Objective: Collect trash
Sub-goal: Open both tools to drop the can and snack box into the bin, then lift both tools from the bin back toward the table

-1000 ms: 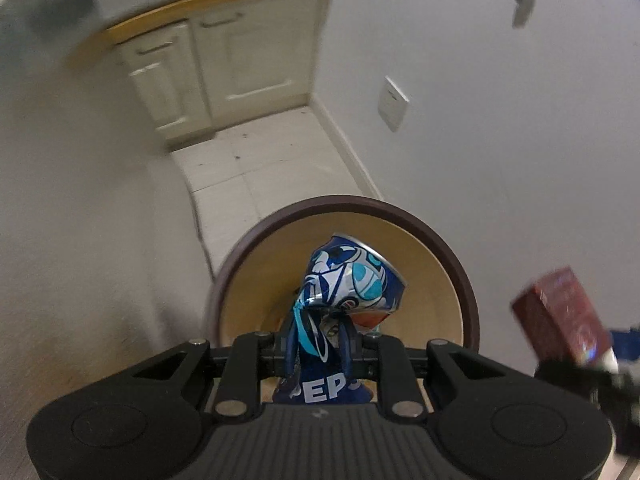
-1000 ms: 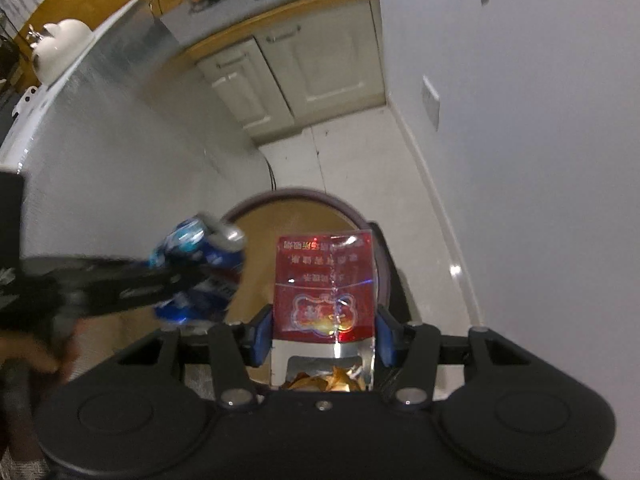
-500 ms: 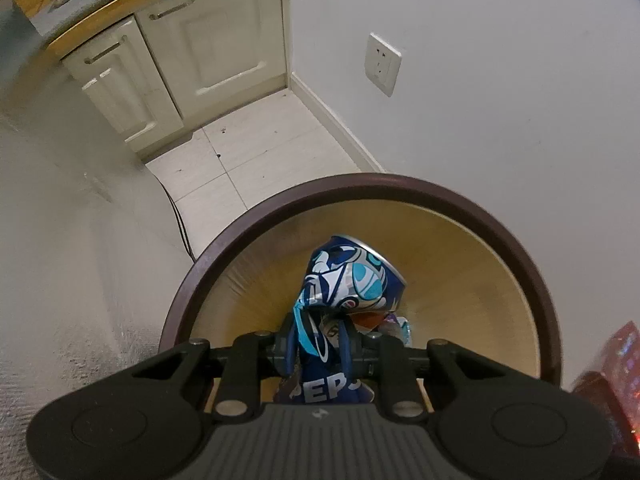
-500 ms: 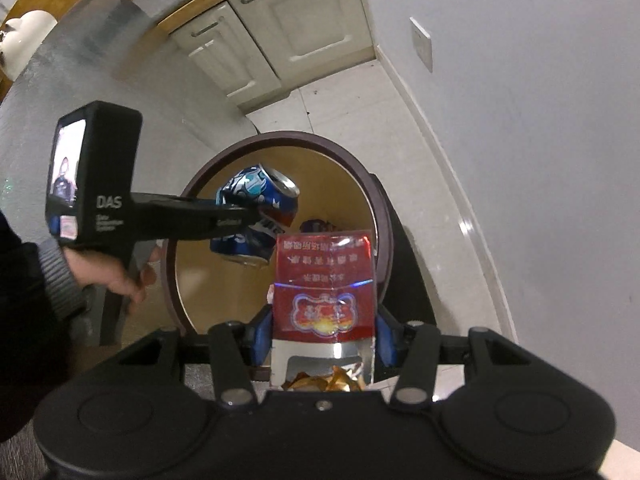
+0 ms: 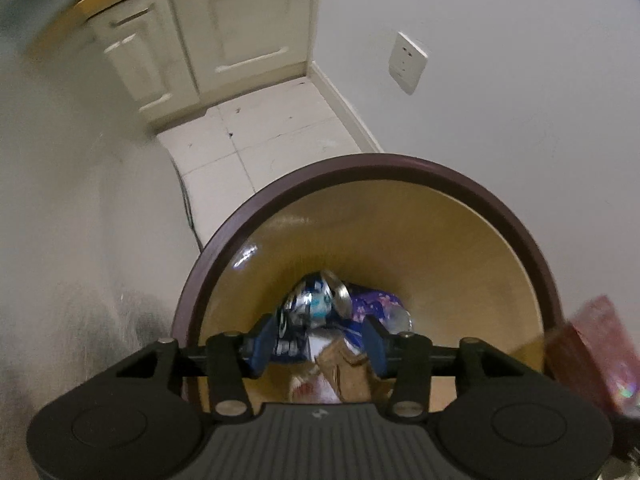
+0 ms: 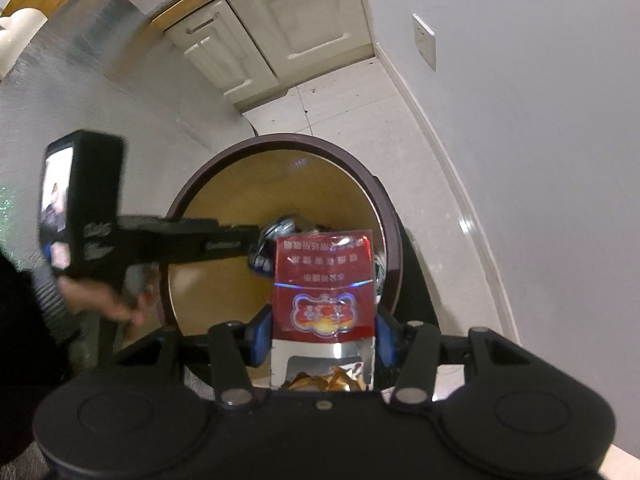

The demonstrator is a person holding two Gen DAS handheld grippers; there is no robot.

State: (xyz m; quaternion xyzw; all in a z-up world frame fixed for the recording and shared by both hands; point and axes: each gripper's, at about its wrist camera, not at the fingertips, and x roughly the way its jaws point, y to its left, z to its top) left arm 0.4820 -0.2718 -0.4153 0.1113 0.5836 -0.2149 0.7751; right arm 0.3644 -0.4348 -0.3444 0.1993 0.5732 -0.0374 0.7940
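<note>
A round bin with a dark rim (image 5: pixel 400 162) and tan inside stands on the floor below both grippers; it also shows in the right wrist view (image 6: pixel 280 140). My left gripper (image 5: pixel 318 346) is open over the bin. The crushed blue Pepsi can (image 5: pixel 308 308) lies loose in the bin among other trash, and shows in the right wrist view (image 6: pixel 276 230). My right gripper (image 6: pixel 324 336) is shut on a red cigarette pack (image 6: pixel 324 284), held above the bin's near rim. The pack shows at the right edge of the left wrist view (image 5: pixel 592 352).
Other trash lies in the bin: a purple wrapper (image 5: pixel 376 306) and brown paper (image 5: pixel 348 372). A white wall with a socket (image 5: pixel 408 62) is at the right. Cream cabinets (image 5: pixel 224 40) stand at the back. A grey counter side (image 5: pixel 72 220) is at the left.
My left gripper has opened and the Pepsi can has dropped into the bin. My right gripper has kept its hold on the red pack and moved closer over the bin.
</note>
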